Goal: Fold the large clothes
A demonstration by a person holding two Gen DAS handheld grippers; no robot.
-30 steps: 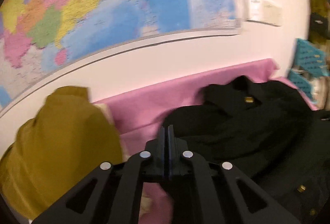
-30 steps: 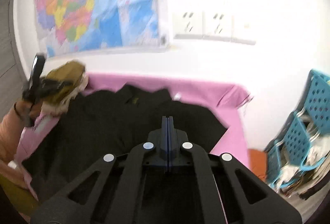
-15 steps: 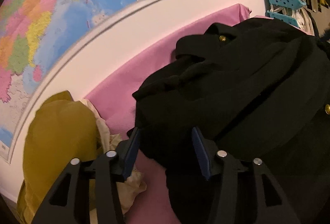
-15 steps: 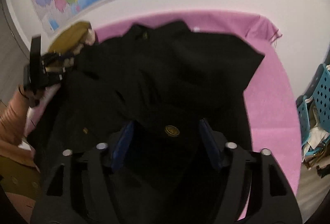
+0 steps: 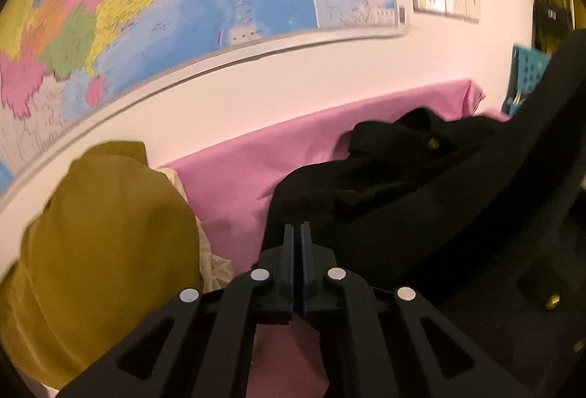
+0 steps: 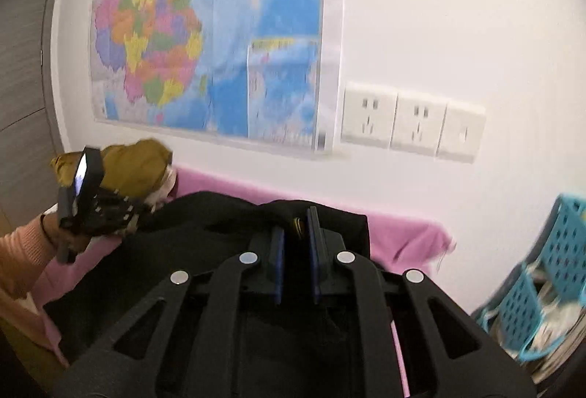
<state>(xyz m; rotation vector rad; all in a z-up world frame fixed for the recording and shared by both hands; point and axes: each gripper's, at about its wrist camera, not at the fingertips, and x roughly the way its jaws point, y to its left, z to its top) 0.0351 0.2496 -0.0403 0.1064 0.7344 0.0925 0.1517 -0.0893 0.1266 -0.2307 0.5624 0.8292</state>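
Black coat (image 5: pixel 421 193) lies bunched on the pink cloth (image 5: pixel 234 185), beside a mustard garment (image 5: pixel 102 244). Left gripper (image 5: pixel 297 233): jaws pressed together at the coat's edge; cannot tell whether fabric is caught. Right gripper (image 6: pixel 296 226): jaws narrowly apart, pinching a fold of the coat's dark fabric.

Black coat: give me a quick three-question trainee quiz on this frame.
1. True or false: the left claw is wide open.
2. The black coat lies on a cloth of which colour? A green, B pink, C white.
3. Fill in: the wall poster shows a ___.
Key: 1 false; 2 B; 3 map.
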